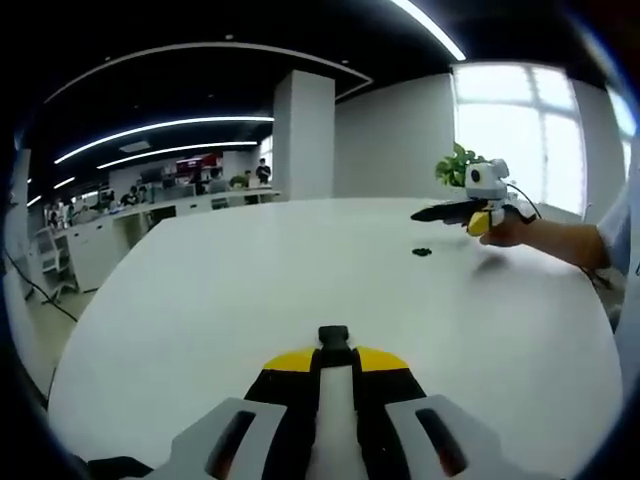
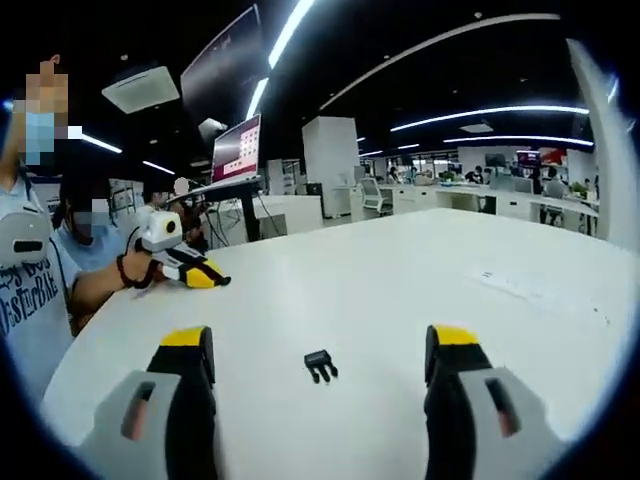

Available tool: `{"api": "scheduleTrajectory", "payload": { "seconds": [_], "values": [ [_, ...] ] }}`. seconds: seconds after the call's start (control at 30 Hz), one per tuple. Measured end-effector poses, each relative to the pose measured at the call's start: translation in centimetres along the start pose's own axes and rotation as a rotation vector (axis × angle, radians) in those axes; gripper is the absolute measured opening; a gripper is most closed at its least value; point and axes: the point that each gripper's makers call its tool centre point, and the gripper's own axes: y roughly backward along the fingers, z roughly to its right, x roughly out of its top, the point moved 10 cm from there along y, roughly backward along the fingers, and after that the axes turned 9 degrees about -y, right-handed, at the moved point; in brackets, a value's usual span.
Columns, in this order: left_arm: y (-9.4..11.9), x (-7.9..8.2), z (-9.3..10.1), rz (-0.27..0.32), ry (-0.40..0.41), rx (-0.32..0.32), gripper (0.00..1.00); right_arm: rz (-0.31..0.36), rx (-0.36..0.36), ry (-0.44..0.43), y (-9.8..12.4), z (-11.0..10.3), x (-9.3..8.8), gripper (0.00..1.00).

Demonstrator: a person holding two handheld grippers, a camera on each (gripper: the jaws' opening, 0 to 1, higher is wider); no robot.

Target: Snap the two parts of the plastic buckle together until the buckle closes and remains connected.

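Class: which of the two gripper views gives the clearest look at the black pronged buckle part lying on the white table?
The right gripper view: the buckle part lies close on the table, between the open right gripper, its prongs distinguishable. In the left gripper view it is a small dark speck far across the table.

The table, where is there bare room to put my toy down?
Almost all of the white table is bare. The widest patch runs from the small black buckle piece out to the far edge, beside a sheet of paper. It is crowded just between the right gripper's open jaws, where that piece lies.
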Motion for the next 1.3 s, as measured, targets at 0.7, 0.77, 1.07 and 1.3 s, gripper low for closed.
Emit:
{"api": "scheduleTrajectory", "payload": {
  "seconds": [0.7,0.77,1.07,1.3],
  "values": [
    [-0.1,-0.1,0.4,0.019,-0.032,-0.06,0.12,-0.083,0.133,0.078,-1.8,0.4,-1.7,0.69],
    [-0.1,-0.1,0.4,0.021,-0.033,-0.062,0.12,-0.094,0.158,0.08,-1.8,0.3,-1.7,0.6],
    [-0.1,-0.2,0.3,0.024,-0.034,-0.063,0.12,-0.156,0.177,0.098,-1.9,0.5,-2.2,0.35],
    [-0.2,-0.2,0.3,0.028,-0.039,-0.063,0.12,-0.167,0.192,0.035,-0.9,0.6,-2.4,0.34]
  ]
}}
